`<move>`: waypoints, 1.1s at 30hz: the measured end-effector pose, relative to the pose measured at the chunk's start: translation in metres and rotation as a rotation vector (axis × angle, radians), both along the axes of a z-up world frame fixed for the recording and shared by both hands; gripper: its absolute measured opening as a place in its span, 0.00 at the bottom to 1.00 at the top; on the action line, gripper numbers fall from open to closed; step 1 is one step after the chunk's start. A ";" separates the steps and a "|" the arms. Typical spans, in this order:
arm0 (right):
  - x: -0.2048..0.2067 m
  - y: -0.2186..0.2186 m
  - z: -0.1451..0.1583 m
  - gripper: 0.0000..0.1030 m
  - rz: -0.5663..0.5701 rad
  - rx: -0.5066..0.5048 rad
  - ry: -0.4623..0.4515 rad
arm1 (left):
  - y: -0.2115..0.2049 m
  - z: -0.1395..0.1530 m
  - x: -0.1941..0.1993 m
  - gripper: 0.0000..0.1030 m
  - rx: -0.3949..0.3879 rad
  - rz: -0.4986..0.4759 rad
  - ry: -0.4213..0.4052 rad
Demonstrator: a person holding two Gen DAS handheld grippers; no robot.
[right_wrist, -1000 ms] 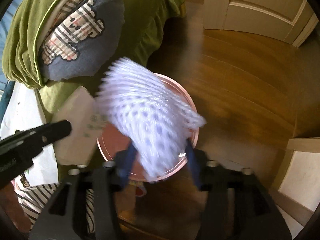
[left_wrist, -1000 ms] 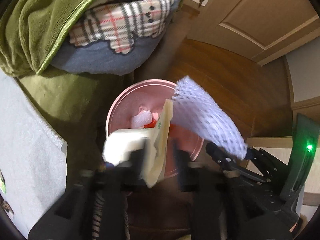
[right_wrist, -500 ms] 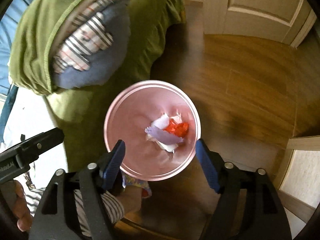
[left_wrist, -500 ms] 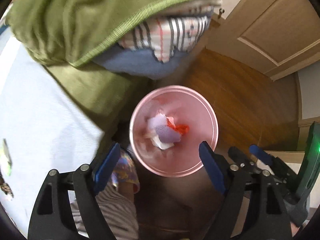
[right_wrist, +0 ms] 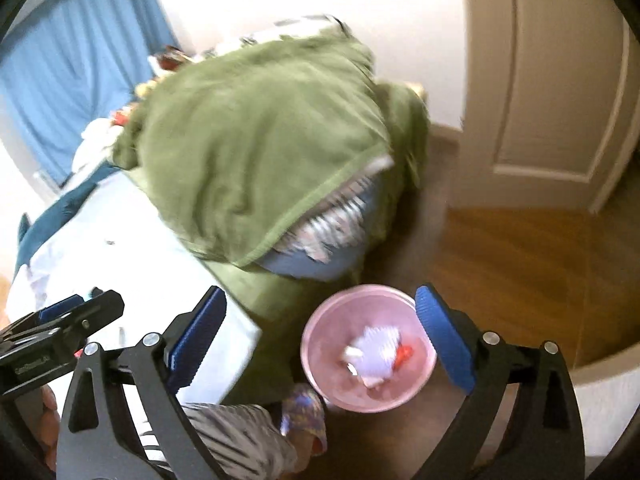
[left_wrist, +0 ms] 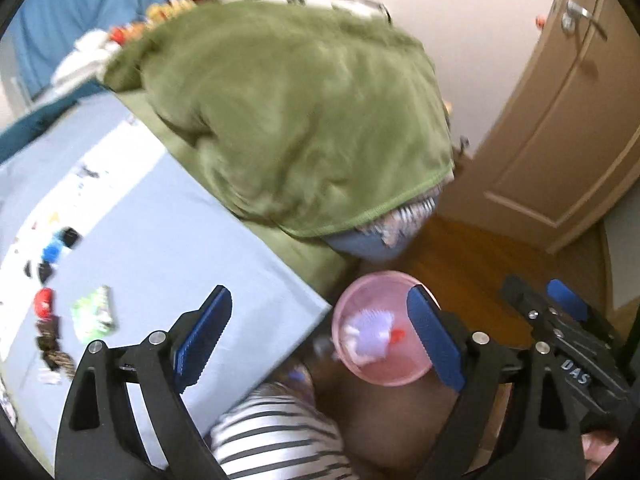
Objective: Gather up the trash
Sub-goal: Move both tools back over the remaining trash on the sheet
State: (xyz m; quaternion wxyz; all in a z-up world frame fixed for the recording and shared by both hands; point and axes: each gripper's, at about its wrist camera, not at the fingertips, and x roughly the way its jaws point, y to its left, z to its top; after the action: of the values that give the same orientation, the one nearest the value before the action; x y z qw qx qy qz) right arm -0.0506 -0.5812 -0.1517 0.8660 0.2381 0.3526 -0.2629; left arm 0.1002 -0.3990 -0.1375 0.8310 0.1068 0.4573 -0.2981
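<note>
Round pink plastic trash bin stood upright, mouth up (crumpled white-lilac wrapper inside); left gripper and right gripper jaws were opening, empty.

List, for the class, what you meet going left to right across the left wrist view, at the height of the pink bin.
Small items scattered on the light blue sheet → left gripper's left fingertip pad → pink bin holding dropped trash → right gripper at the far right.

A home bedroom: bed with green blanket, blue curtain, panelled door, wood floor.
</note>
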 end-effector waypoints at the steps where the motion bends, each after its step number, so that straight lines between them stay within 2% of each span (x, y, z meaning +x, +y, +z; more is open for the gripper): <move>1: 0.002 0.010 0.012 0.92 0.023 -0.018 -0.022 | 0.013 0.012 -0.001 0.88 -0.010 0.013 -0.033; 6: 0.011 0.060 0.056 0.92 0.124 -0.095 -0.100 | 0.076 0.050 -0.003 0.88 -0.053 0.125 -0.114; 9: 0.021 0.098 0.083 0.92 0.221 -0.133 -0.169 | 0.120 0.068 -0.009 0.88 -0.087 0.201 -0.157; 12: 0.034 0.142 0.106 0.92 0.321 -0.177 -0.215 | 0.171 0.082 -0.019 0.88 -0.088 0.288 -0.210; 16: 0.046 0.205 0.123 0.92 0.468 -0.157 -0.260 | 0.231 0.089 -0.033 0.92 -0.076 0.403 -0.255; 20: 0.051 0.264 0.123 0.92 0.611 -0.124 -0.249 | 0.290 0.082 -0.047 0.92 -0.019 0.513 -0.256; 25: 0.044 0.335 0.108 0.92 0.769 -0.114 -0.208 | 0.361 0.072 -0.073 0.92 0.009 0.637 -0.249; 30: 0.034 0.401 0.087 0.92 0.893 -0.125 -0.136 | 0.407 0.053 -0.097 0.92 0.047 0.713 -0.223; 33: 0.026 0.427 0.082 0.92 0.934 -0.138 -0.112 | 0.434 0.046 -0.111 0.92 0.028 0.758 -0.203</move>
State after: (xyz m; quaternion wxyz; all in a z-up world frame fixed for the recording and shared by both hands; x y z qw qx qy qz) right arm -0.0249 -0.1544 -0.0694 0.9230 0.0098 0.3564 0.1450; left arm -0.0104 0.0347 -0.0912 0.9217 -0.0295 0.3838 0.0485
